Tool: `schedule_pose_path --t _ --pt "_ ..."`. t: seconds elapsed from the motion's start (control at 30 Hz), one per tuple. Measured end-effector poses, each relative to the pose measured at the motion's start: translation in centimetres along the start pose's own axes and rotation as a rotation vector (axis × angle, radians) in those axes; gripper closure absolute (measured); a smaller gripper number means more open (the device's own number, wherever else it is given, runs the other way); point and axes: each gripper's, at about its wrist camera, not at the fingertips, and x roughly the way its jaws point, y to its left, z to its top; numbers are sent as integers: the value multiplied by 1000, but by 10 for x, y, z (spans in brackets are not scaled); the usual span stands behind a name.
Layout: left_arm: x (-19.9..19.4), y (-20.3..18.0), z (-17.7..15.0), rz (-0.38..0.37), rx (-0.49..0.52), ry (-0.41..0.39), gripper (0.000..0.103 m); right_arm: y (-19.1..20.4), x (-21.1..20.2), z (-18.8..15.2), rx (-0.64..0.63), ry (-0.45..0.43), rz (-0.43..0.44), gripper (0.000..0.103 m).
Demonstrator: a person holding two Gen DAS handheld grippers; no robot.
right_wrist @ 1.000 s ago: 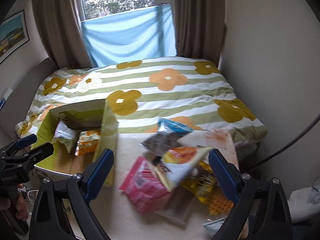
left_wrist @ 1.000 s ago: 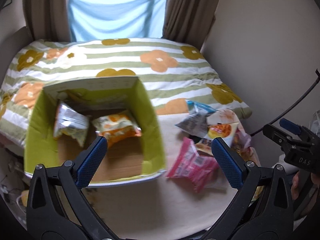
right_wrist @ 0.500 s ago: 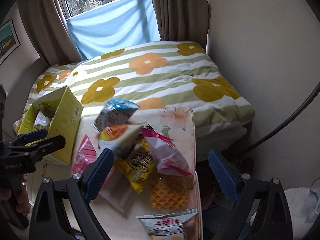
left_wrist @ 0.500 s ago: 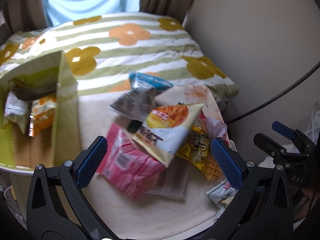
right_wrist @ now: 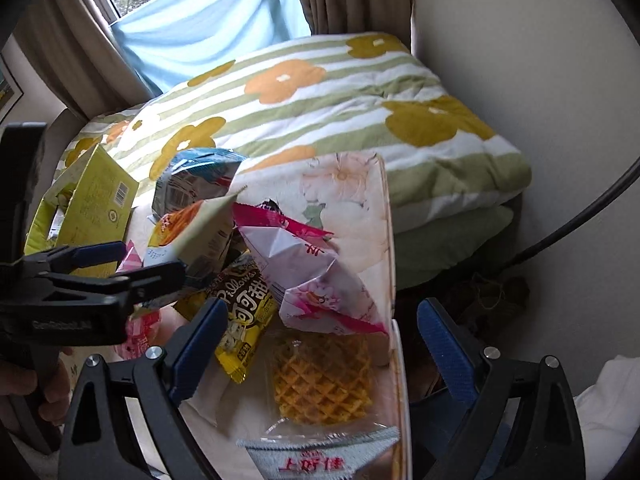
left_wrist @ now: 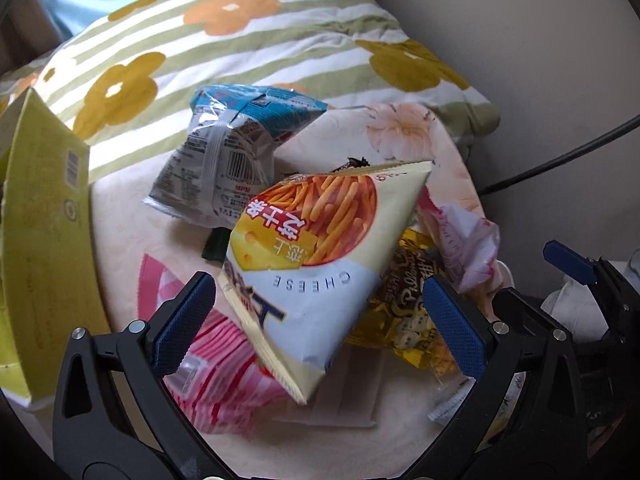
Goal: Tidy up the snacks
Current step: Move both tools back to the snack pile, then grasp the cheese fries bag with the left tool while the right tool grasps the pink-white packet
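At the far left stands the yellow-green box, now at the frame's edge where a second ago it filled the left wrist view. The left gripper has swung away from it and come down over the snack heap, jaws wide open, empty, straddling the cheese-stick bag atop the pile. Further right, the right gripper has dropped too, open and empty, above the waffle pack and the yellow Pillows bag. Which packet each will take is hard to tell. Both seem set for the next pick.
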Motion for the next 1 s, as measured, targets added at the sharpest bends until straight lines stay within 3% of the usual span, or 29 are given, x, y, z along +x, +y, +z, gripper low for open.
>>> schedule_pose_path --t 0.27,0.6,0.9,1.0 --pt "22 0 10 45 75 44 17 3 31 10 9 60 -1 9" --pt "23 -5 9 86 157 26 41 1 50 14 18 76 13 9" --pt "9 -5 9 96 167 -4 46 -1 59 13 5 74 32 9" --pt "3 -6 8 97 165 -18 46 -3 62 13 13 79 52 16"
